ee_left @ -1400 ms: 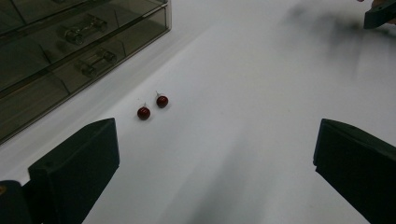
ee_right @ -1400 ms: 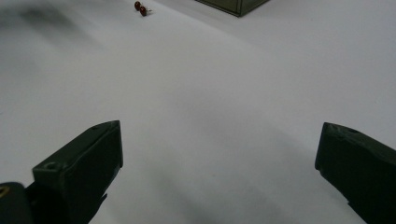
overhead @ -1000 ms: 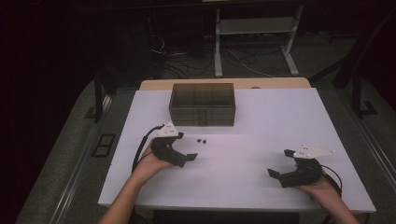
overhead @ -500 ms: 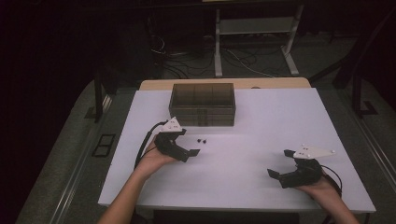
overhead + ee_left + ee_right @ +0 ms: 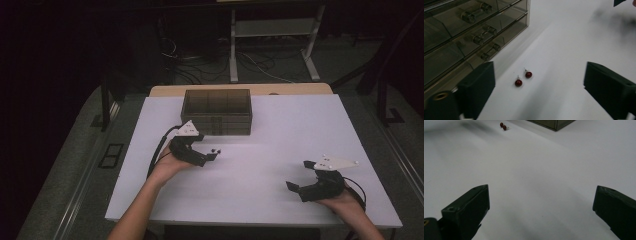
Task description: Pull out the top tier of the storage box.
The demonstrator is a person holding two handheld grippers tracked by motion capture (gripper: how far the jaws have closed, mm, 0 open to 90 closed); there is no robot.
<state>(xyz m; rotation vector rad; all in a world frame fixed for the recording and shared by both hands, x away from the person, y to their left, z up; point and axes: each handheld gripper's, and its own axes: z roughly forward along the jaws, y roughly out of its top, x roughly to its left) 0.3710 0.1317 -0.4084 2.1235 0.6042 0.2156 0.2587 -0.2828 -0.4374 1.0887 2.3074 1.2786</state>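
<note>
Two small dark-red ball stud earrings (image 5: 523,78) lie side by side on the white table (image 5: 280,135), just ahead of the left gripper (image 5: 214,154), between its jaws, which have just been closing and do not yet touch them. Smoky clear plastic drawer box (image 5: 461,37) stands just left. The right gripper (image 5: 299,176), jaws wide and holding nothing, is well apart.

No legible text — no labels, brands, numbers.
</note>
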